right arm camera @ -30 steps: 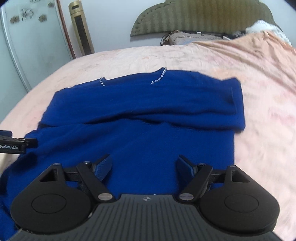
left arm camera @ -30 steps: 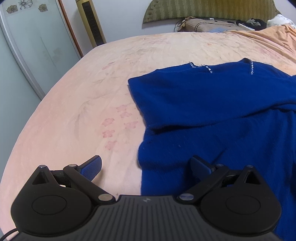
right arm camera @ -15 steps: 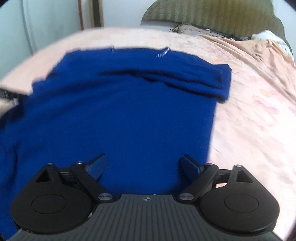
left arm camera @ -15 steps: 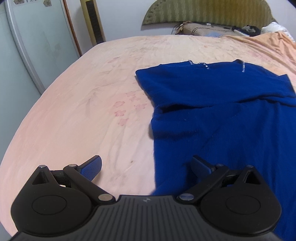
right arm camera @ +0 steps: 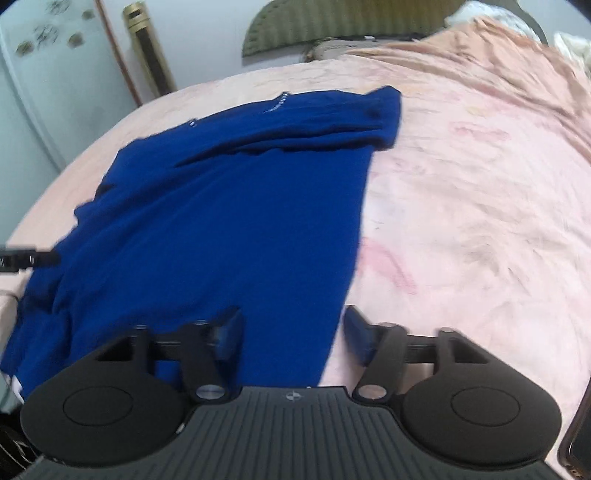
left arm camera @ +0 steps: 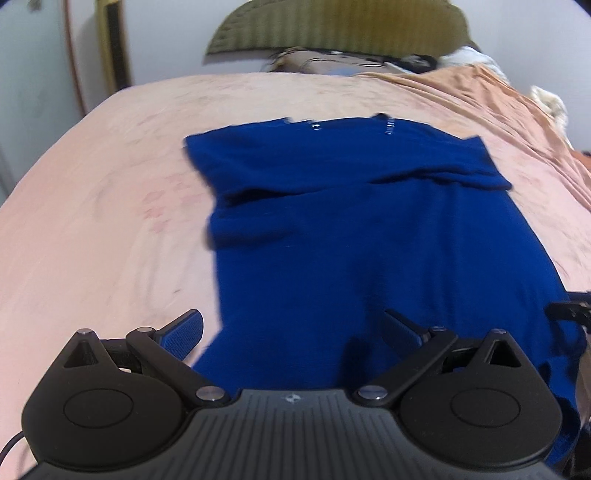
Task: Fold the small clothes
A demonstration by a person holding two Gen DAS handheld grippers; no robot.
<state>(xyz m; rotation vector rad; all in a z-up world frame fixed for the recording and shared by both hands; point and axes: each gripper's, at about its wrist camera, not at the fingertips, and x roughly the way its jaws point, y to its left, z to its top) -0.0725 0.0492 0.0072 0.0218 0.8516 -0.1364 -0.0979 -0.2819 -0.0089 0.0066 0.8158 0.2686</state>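
Note:
A dark blue knit top [left arm camera: 369, 229] lies flat on the pink bedsheet [left arm camera: 103, 206], neckline far, sleeves folded across the chest. My left gripper [left arm camera: 293, 328] is open wide over the near left hem; the cloth's left edge runs between its fingers without touching the pads. In the right wrist view the same top [right arm camera: 221, 206] fills the left half. My right gripper [right arm camera: 293, 330] sits at the near right edge, jaws closing, with the cloth's edge between the pads but a gap still showing. Each view catches the other gripper's tip [left arm camera: 569, 310] [right arm camera: 26, 256].
An olive headboard [left arm camera: 332, 29] and clutter stand at the far end. A rumpled orange blanket [right arm camera: 498, 66] covers the far right of the bed. A pale wardrobe door [right arm camera: 48, 74] and a tall tower fan [right arm camera: 147, 51] stand on the left. A dark phone-like edge [right arm camera: 576, 443] shows at lower right.
Both grippers drew back toward the near hem. The left view swung right, bringing the top to centre. The right gripper slid to the top's right edge and its jaws narrowed.

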